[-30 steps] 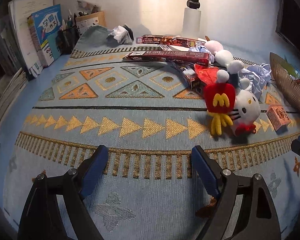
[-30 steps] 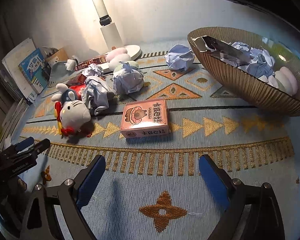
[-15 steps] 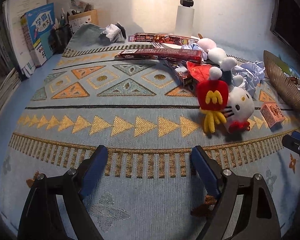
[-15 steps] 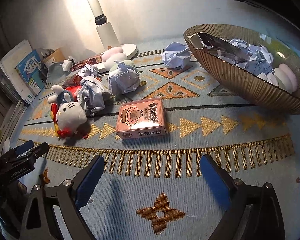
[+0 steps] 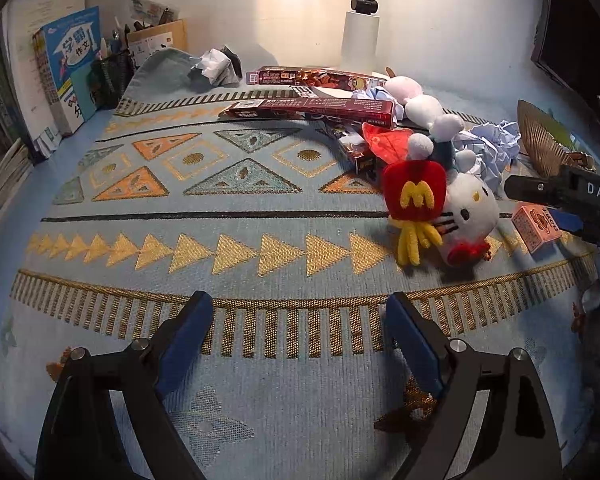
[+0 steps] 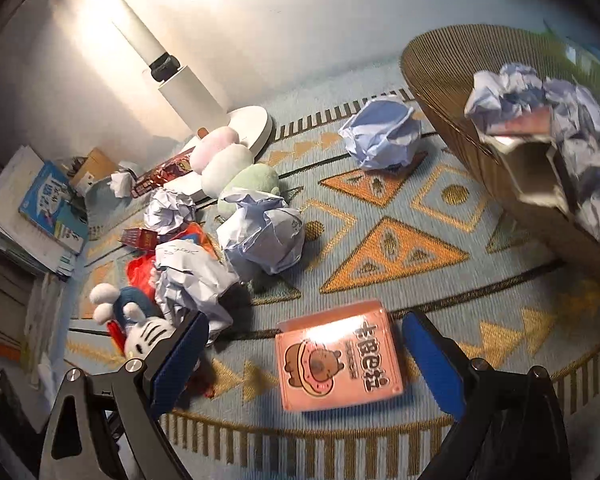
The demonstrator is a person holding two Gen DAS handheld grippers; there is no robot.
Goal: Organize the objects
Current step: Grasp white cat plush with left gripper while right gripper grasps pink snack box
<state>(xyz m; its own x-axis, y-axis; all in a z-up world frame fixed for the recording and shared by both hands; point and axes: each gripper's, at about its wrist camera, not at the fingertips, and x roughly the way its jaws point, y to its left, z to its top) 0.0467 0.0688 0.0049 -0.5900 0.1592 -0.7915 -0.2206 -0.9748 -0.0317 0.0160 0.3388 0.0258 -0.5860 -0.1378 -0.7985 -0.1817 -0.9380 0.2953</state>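
A pink snack box [image 6: 340,364] lies flat on the patterned mat, between the fingers of my right gripper [image 6: 300,330], which is open and not touching it. Left of the box lies a white cat plush with a red fries pouch [image 5: 460,208], partly hidden behind the right gripper's left finger [image 6: 180,356]. Crumpled paper balls [image 6: 260,236] lie beyond the box, and one more paper ball [image 6: 380,136] sits near the ribbed gold bowl [image 6: 440,64], which holds more paper and a carton. My left gripper [image 5: 298,306] hangs open over bare mat with nothing between its fingers.
Long red boxes [image 5: 312,108] and pastel plush pieces [image 6: 228,160] lie by the white lamp base [image 6: 252,128] at the back. Books [image 5: 68,64] and a pen holder [image 5: 112,72] stand at the back left. A dark monitor [image 5: 572,40] fills the far right.
My right gripper has moved forward and rolled, so the pink box now lies between its fingers. It has come into the left wrist view over the box. The left gripper stayed put.
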